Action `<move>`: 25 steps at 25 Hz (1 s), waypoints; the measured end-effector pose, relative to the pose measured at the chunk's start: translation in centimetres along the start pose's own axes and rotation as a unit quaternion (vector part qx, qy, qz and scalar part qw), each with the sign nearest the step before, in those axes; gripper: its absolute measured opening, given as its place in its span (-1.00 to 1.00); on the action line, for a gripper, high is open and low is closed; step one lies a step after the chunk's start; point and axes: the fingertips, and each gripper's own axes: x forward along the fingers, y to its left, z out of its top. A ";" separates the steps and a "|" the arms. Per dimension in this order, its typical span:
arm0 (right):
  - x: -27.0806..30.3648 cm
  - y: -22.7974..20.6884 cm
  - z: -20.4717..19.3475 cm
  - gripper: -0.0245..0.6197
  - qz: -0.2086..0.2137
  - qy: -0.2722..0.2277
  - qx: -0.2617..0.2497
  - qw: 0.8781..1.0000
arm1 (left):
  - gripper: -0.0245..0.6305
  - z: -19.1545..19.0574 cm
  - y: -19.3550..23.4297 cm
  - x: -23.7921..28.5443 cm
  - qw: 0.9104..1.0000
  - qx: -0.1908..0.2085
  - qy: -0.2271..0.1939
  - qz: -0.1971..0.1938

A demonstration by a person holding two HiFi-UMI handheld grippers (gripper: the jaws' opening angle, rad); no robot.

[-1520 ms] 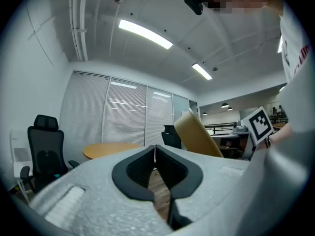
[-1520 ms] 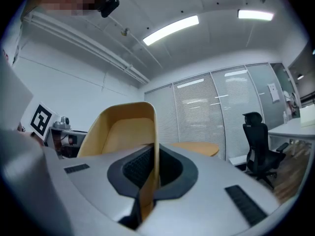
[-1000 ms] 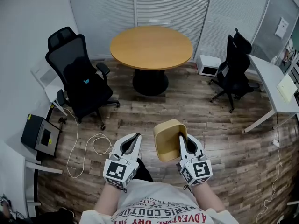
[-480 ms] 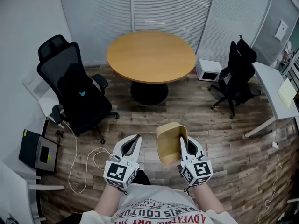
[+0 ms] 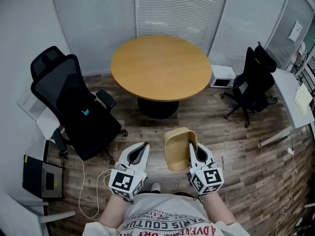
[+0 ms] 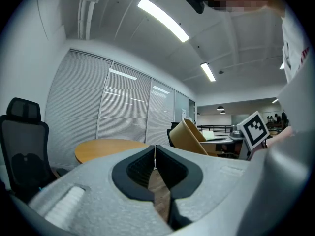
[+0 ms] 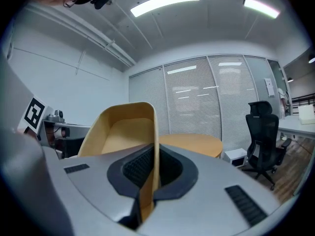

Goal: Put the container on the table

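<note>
Tan plastic container (image 5: 176, 140) pinched by wall in right gripper (image 5: 192, 145); left gripper (image 5: 143, 145) clenched, empty. Best set upright at centre of round wooden table (image 5: 161, 68).

The container (image 5: 177, 149) sat with one wall between the jaws of the right gripper (image 5: 192, 144), its body lying to their left, in the gap between the two grippers. The left gripper (image 5: 144, 143) was beside it, apart from it. Ahead of both pairs of jaws, well apart, the round counter (image 5: 161, 67) stood on the floor (image 5: 211, 119). An office chair (image 5: 74, 107) stood ahead and left of the left jaws. A second office chair (image 5: 256, 80) stood ahead and right of the right jaws, near a desk (image 5: 290, 90).
</note>
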 end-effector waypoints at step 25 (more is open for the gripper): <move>26.9 -15.7 3.4 -0.89 0.097 0.033 0.002 0.995 | -0.88 2.2 12.5 25.2 0.995 -0.009 0.004 0.098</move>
